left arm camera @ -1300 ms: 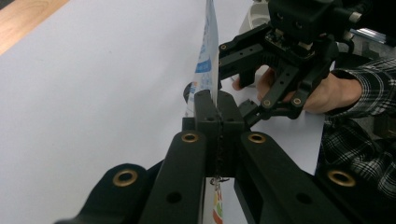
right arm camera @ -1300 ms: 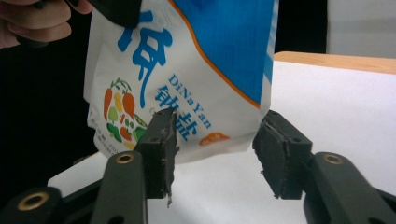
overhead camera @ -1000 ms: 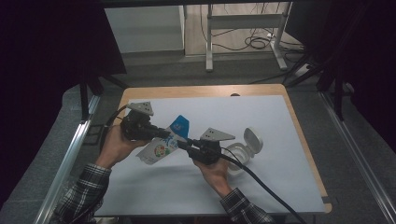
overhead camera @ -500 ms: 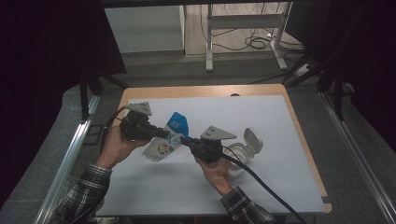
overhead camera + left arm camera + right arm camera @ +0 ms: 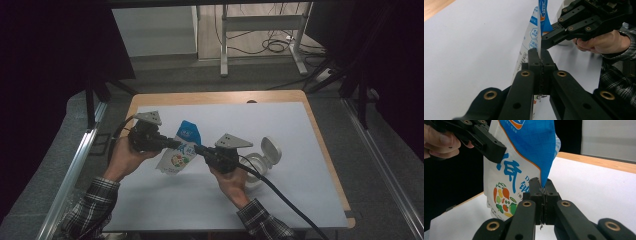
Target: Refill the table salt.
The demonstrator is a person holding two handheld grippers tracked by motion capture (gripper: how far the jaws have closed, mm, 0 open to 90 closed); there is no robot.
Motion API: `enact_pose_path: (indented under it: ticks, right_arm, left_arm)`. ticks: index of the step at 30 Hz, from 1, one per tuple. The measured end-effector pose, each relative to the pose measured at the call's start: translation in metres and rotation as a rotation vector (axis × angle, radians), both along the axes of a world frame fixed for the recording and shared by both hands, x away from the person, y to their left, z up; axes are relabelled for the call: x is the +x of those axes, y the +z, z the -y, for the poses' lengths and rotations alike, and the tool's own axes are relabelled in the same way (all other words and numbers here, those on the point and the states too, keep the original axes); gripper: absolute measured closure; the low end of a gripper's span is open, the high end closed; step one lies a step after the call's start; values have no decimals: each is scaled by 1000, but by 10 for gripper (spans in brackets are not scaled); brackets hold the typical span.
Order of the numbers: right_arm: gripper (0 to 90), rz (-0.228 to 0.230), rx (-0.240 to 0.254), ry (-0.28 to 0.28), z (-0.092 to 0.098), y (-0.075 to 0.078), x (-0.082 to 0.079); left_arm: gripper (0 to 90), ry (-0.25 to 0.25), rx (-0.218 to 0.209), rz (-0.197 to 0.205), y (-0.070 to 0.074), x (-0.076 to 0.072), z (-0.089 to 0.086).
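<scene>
Overhead first, high view: a white and blue printed plastic pouch [image 5: 181,148] is held up over the grey mat of the wooden-edged table [image 5: 280,125], between the two hand-held tools. The left gripper [image 5: 172,144] pinches the pouch's left edge; the right gripper [image 5: 199,149] pinches its right edge, its jaws having just finished closing on it. Just beside the right hand sits a round white plastic container with a hinged lid standing open [image 5: 260,159], resting on the mat. Plaid sleeves enter from the bottom edge. Left gripper view: the two black jaws are pressed together on the thin edge of the pouch [image 5: 534,40], which rises edge-on above them; the right gripper [image 5: 546,41] bites the far edge, a hand behind it. Right gripper view: its jaws are clamped on the blue corner of the pouch [image 5: 524,157], whose face shows printed vegetables and large blue characters; the left gripper [image 5: 496,152] grips the opposite edge at upper left.
</scene>
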State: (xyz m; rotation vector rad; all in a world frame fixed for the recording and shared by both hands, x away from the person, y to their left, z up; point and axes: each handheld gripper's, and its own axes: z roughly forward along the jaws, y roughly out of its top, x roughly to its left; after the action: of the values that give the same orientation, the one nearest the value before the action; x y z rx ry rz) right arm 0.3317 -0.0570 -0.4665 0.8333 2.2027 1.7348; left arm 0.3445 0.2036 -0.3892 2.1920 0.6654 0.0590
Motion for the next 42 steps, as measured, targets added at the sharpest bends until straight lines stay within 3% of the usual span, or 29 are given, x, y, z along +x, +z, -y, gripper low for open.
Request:
enact_pose_path:
  ticks: [37, 42]
  right_arm:
    - [894, 5, -11, -4, -1, 2, 2]
    - [894, 4, -13, -3, -1, 3, 2]
  left_arm:
    - [900, 1, 2, -1, -4, 1, -4]
    - [900, 7, -14, -3, -6, 1, -5]
